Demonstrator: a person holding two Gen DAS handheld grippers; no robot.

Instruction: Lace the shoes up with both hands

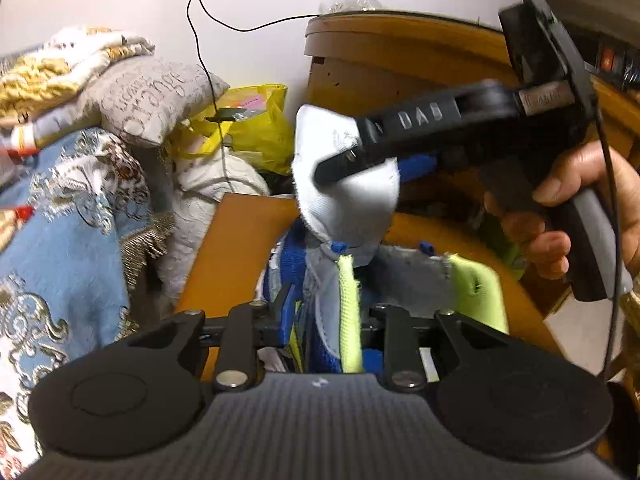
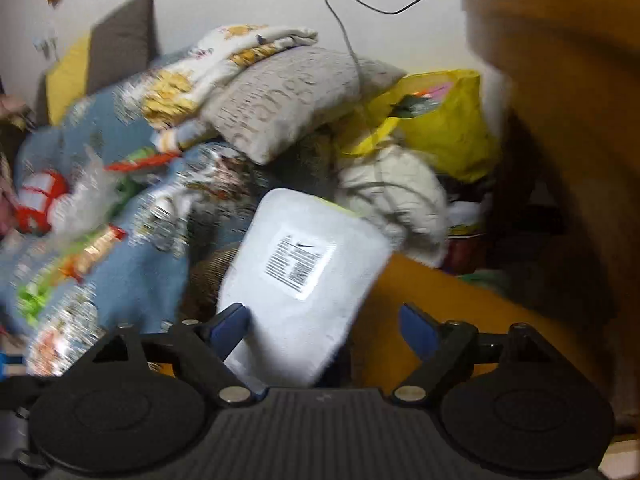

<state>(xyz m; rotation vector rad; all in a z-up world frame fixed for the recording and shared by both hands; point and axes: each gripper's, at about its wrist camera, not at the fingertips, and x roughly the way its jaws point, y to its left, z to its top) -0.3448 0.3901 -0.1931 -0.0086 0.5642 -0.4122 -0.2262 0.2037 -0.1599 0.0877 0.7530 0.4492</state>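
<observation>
Shoe [image 1: 332,304]: blue with yellow-green trim, on orange table [image 1: 224,264], white tongue [image 1: 344,196] raised.
Left gripper [image 1: 320,320]: pinching the shoe's upper.
Right gripper [image 2: 324,328]: jaws spread, tongue between, ungripped.

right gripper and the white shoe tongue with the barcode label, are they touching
Cannot tell. In the right wrist view the white padded shoe tongue stands between the open jaws of the right gripper, hard against the left blue pad, but blur hides any contact.

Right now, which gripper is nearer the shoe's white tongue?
Right. The right gripper's open jaws straddle the tongue; the left gripper holds the shoe lower down, below it.
</observation>
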